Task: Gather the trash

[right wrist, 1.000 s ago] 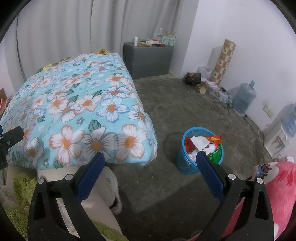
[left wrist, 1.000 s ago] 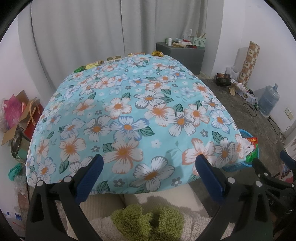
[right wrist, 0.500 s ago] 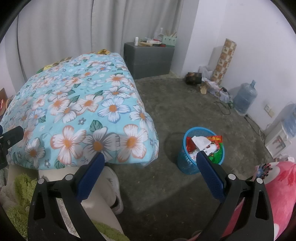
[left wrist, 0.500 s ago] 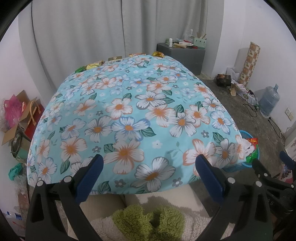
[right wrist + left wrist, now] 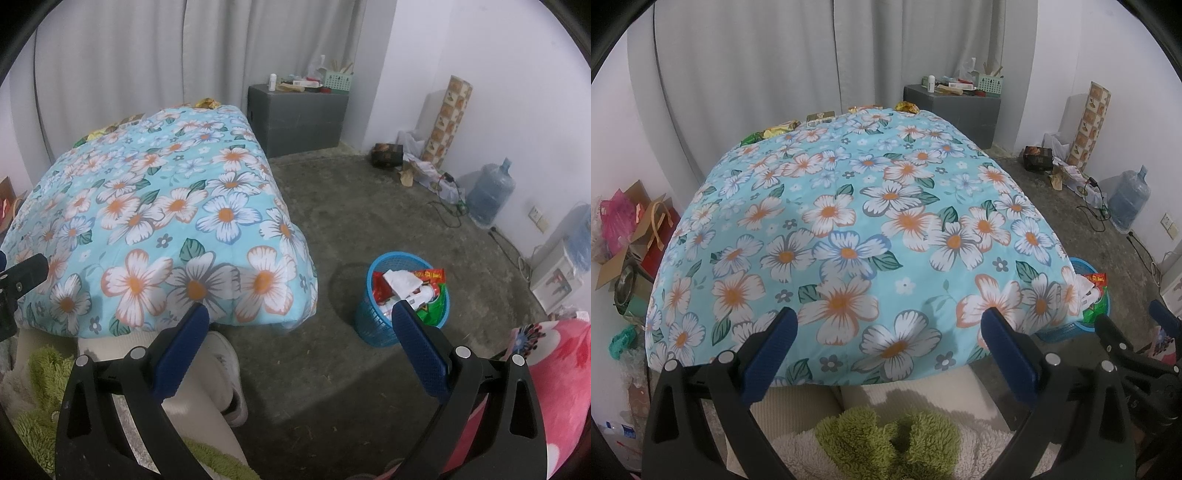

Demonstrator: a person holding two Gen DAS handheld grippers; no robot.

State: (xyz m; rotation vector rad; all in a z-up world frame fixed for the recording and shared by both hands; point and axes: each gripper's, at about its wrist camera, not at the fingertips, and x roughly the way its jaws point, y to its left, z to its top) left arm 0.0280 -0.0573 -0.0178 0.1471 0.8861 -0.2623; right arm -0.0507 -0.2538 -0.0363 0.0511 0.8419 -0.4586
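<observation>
A blue mesh trash basket point(image 5: 382, 332) full of wrappers stands on the floor right of the bed; its rim shows in the left wrist view point(image 5: 1082, 264). Several snack wrappers lie along the bed's far edge: a green and yellow one point(image 5: 775, 131), a small box point(image 5: 820, 117) and a gold one point(image 5: 907, 107), also seen in the right wrist view point(image 5: 207, 103). My left gripper point(image 5: 890, 334) is open and empty over the near end of the bed. My right gripper point(image 5: 299, 330) is open and empty above the floor, left of the basket.
The bed has a blue floral cover point(image 5: 868, 221). A grey cabinet point(image 5: 299, 118) with clutter stands at the back. A water jug point(image 5: 489, 195), cables and boxes line the right wall. Bags and cartons point(image 5: 628, 229) sit left of the bed. A pink blanket point(image 5: 554, 369) is at right.
Both views have shifted very slightly; the grippers stay open and nothing has been picked up.
</observation>
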